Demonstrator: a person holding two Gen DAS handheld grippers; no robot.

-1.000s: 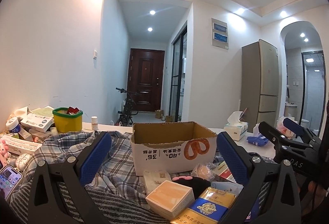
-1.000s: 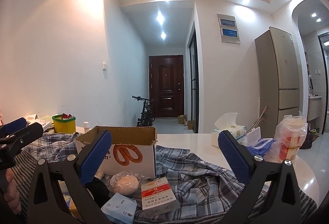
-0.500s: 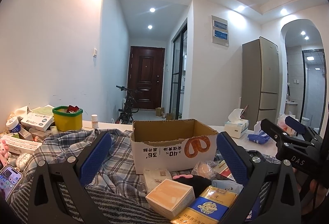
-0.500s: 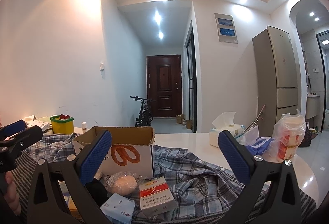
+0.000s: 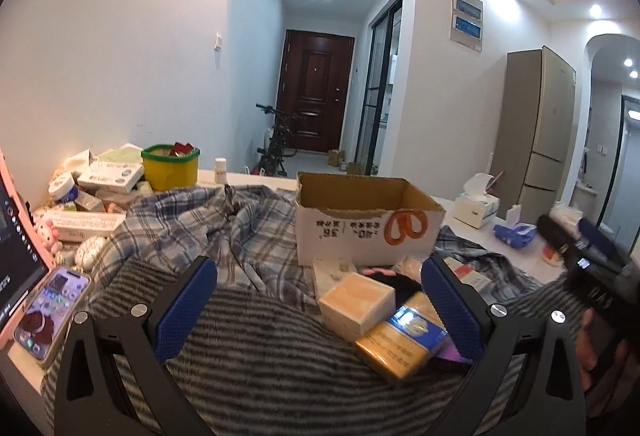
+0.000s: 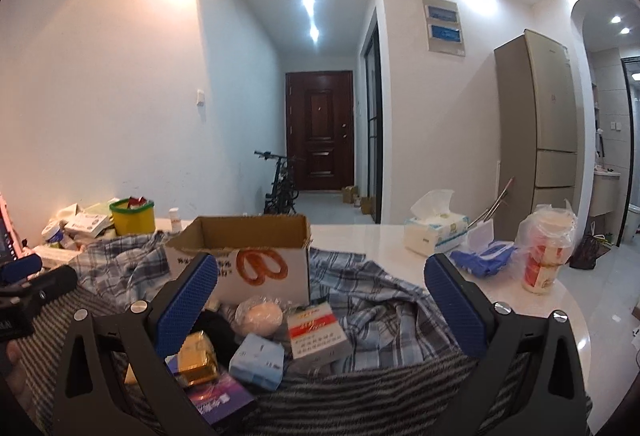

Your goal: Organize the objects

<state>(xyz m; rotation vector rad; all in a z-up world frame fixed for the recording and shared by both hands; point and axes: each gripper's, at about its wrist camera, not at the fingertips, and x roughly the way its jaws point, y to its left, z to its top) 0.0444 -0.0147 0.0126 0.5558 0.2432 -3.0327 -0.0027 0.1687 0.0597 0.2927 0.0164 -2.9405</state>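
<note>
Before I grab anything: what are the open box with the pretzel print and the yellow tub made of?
The open box looks like corrugated cardboard: brown raw inside, white printed matte outside, rough torn rim. The yellow tub looks like smooth moulded plastic with a green rim, slightly glossy; I can't confirm it.

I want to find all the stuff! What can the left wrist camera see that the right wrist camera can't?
Only the left wrist view shows the phone lying at the table's left edge. Only the right wrist view shows the bagged cups and the light blue box. Both show the cardboard box, yellow tub, tissue box, and both open grippers, left and right.
</note>
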